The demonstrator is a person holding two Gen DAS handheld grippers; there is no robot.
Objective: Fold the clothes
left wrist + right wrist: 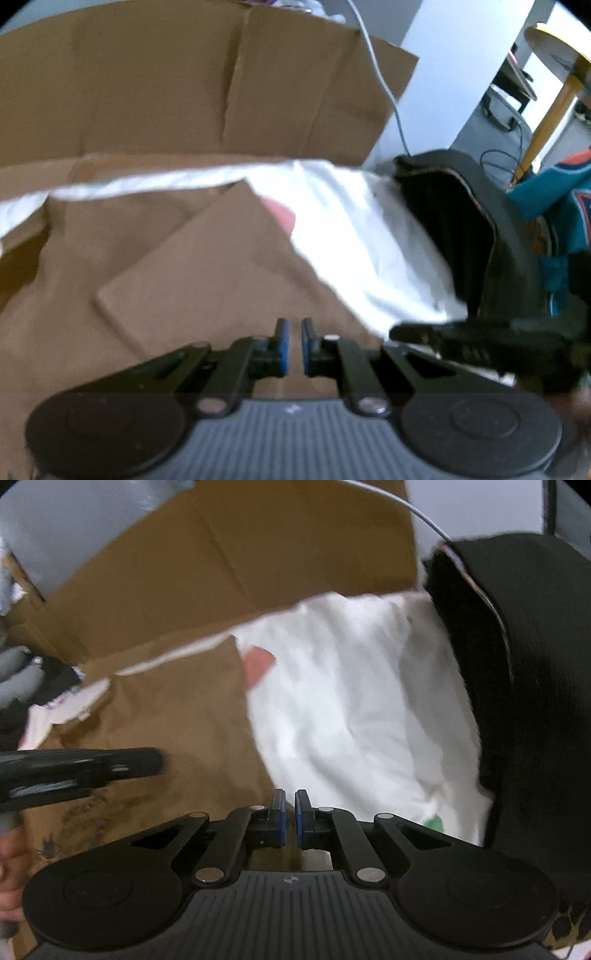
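A white garment [351, 236] with a pink patch [282, 216] lies crumpled on brown cardboard [184, 266], to the right of centre. In the right wrist view the same white garment [351, 709] shows a red patch [258, 662] and a small green mark [432, 821]. My left gripper [294, 325] hovers over bare cardboard just left of the cloth, jaws shut with nothing between them. My right gripper [290, 795] is at the garment's near left edge, jaws shut, and I see no cloth pinched. Each view shows the other gripper's black fingers [443, 334] [122, 762].
A big black fabric item [472, 229] [517, 686] lies over the garment's right side. A cardboard wall [184, 85] stands behind, with a white cable [384, 81] hanging over it. A teal garment [546, 195] and a yellow-legged table [554, 96] are at far right. Clutter [44, 709] sits left.
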